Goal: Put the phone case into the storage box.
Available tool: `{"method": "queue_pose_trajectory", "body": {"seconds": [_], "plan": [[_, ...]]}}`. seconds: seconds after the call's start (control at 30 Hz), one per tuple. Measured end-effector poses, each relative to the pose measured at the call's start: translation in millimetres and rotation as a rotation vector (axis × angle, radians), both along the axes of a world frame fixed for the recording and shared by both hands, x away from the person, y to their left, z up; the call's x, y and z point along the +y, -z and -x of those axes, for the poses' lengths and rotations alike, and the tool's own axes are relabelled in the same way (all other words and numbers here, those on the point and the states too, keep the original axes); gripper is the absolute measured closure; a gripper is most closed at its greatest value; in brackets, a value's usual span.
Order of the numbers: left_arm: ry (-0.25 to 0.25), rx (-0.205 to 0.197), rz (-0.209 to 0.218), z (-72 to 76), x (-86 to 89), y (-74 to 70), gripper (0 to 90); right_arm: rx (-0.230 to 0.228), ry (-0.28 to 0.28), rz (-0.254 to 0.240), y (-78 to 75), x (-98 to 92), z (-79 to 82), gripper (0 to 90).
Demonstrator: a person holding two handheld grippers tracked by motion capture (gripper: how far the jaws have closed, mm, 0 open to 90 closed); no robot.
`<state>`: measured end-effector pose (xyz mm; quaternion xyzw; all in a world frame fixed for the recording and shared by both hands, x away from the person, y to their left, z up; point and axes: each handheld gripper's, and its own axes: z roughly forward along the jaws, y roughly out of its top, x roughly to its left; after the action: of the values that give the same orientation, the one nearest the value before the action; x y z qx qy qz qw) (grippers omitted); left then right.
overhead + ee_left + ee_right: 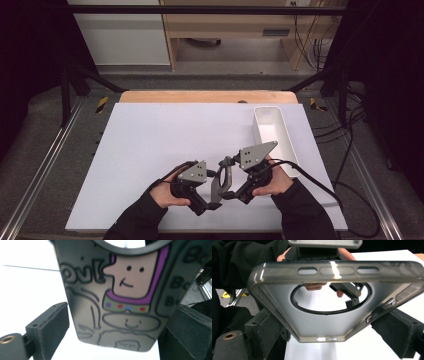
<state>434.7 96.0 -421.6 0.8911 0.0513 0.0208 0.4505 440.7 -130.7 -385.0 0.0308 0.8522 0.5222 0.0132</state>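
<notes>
Right tool (231,192) clamps the phone case (223,179) above table (150,145).

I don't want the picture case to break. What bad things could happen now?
The phone case hangs in the air between the left gripper and the right gripper. In the left gripper view its jaws look apart from the case's sides, so the case might slip and drop onto the table. If the grippers pull different ways, it might bend.

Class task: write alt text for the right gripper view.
A grey phone case with a large round cutout sits between the right gripper's two black jaws, above a white table. Behind it, a hand holds the left gripper.
</notes>
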Motion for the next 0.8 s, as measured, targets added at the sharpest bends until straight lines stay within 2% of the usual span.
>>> {"method": "queue_pose_trajectory", "body": {"seconds": [0.17,0.43,0.7,0.8], "plan": [[-0.047,-0.009,0.021,0.3,12.4,-2.3,1.9,-0.002,0.051,-0.012,-4.7,-4.7,-2.7,12.2],[-0.127,-0.015,0.078,0.2,32.4,-5.5,1.3,-0.005,0.144,-0.026,-10.8,-10.3,-6.1,12.1],[-0.248,-0.037,0.118,-2.6,51.4,-6.1,0.5,-0.009,0.242,-0.067,-15.0,-23.5,-9.1,12.1],[-0.283,-0.032,0.131,-3.9,57.5,-5.2,0.5,-0.017,0.271,-0.080,-16.6,-28.2,-9.3,12.1]]}}
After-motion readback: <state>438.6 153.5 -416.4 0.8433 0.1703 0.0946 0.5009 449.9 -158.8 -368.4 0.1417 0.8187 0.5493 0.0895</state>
